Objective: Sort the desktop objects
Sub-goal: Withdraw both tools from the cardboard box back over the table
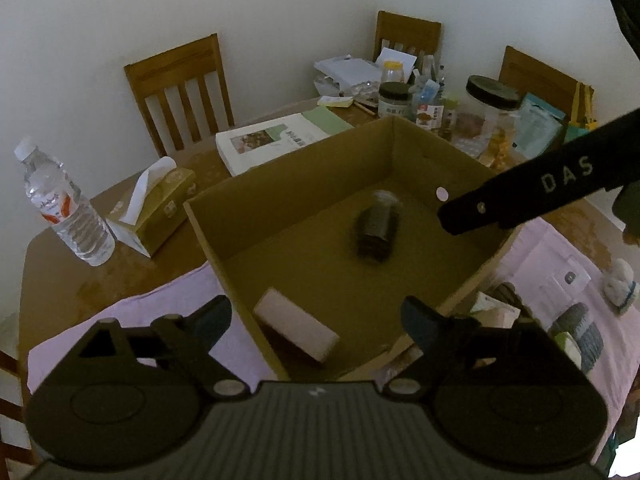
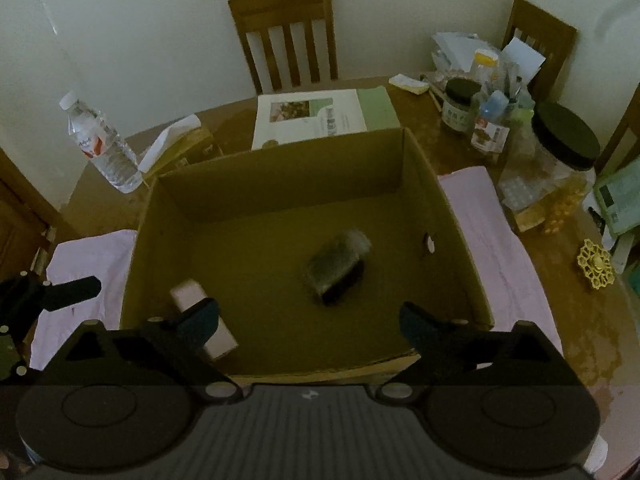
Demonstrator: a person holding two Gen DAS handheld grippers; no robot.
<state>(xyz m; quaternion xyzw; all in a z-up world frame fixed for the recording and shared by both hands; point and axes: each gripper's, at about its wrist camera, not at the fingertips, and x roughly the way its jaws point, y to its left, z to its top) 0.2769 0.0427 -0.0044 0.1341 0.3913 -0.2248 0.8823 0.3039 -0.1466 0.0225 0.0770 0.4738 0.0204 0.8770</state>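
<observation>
- Left gripper (image 1: 316,316) — jaws wide, nothing between them, above the cardboard box (image 1: 304,148).
- Right gripper (image 2: 308,320) likewise wide and empty.
- Inside the box: a blurred dark jar (image 2: 338,266) mid-floor, a pale block (image 1: 296,328) near the front wall.

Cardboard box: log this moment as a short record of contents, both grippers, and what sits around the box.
box: open cardboard box on a pink cloth
contents: pale pink block near the front-left corner; dark blurred roll mid-floor
left gripper: open, nothing between the fingers
right gripper: open, nothing between the fingers
left of box: water bottle, tissue box
behind box: booklet
right of box: black-lidded jar
</observation>
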